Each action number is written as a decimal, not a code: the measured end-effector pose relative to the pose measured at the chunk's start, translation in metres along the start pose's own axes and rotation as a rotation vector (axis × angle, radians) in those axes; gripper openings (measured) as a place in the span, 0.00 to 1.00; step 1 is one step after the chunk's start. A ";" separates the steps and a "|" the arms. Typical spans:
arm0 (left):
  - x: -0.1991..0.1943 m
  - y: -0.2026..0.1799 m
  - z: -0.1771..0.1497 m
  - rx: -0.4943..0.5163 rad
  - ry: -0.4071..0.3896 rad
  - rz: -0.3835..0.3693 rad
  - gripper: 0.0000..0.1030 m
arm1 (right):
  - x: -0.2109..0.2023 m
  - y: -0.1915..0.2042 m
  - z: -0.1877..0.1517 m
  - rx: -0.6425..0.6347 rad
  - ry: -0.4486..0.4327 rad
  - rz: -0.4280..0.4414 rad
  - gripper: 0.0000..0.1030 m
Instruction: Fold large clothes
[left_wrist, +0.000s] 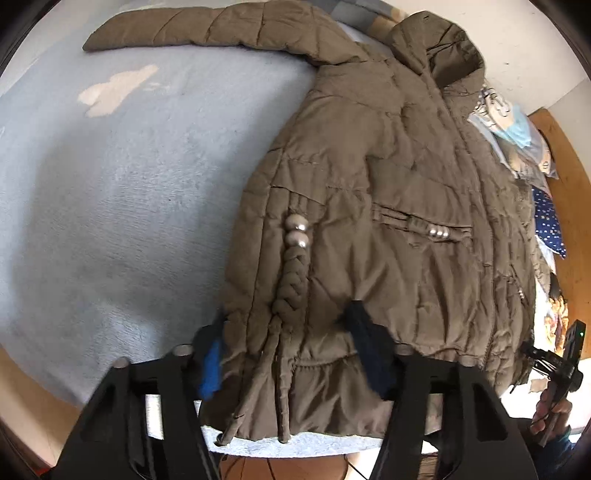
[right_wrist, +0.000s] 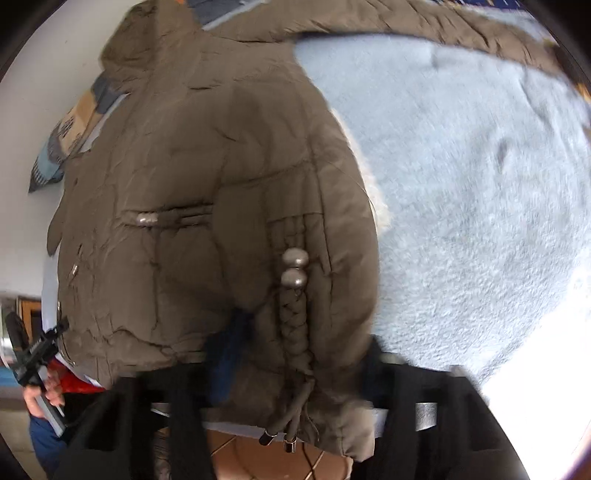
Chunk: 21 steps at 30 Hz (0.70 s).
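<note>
A brown padded hooded jacket (left_wrist: 388, 192) lies front up on a light blue fleece blanket (left_wrist: 129, 192), one sleeve stretched out at the far side. A braided cord with two metal beads (left_wrist: 295, 236) hangs by its hem. My left gripper (left_wrist: 288, 332) is open, its blue-padded fingers (left_wrist: 364, 332) straddling the hem around the cord. In the right wrist view the same jacket (right_wrist: 207, 177) fills the left half. My right gripper (right_wrist: 299, 354) is open, its fingers (right_wrist: 229, 354) astride the hem corner and braided cord (right_wrist: 295, 325).
The blanket (right_wrist: 461, 184) covers a bed whose near edge lies just below the hem, with tiled floor (right_wrist: 258, 454) beneath. Patterned pillows (left_wrist: 517, 125) lie by the hood against a white wall. A wooden panel (left_wrist: 569, 206) stands at the right.
</note>
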<state>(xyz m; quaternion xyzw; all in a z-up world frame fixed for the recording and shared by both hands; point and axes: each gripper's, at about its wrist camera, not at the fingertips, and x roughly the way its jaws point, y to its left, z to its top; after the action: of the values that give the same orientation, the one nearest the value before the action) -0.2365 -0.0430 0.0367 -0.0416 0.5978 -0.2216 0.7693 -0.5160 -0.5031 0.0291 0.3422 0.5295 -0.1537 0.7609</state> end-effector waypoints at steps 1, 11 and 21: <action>-0.003 -0.002 -0.002 0.013 -0.011 0.002 0.40 | -0.006 0.000 -0.003 -0.009 -0.018 -0.004 0.25; -0.022 -0.041 -0.050 0.163 -0.022 -0.005 0.21 | -0.036 -0.005 -0.017 -0.033 -0.051 -0.057 0.20; -0.089 -0.054 -0.027 0.156 -0.306 0.163 0.70 | -0.071 0.002 -0.005 -0.023 -0.147 -0.153 0.59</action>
<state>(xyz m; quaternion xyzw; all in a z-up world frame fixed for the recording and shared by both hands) -0.2938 -0.0518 0.1271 0.0335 0.4561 -0.1953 0.8676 -0.5462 -0.5077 0.0935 0.2797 0.4985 -0.2298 0.7877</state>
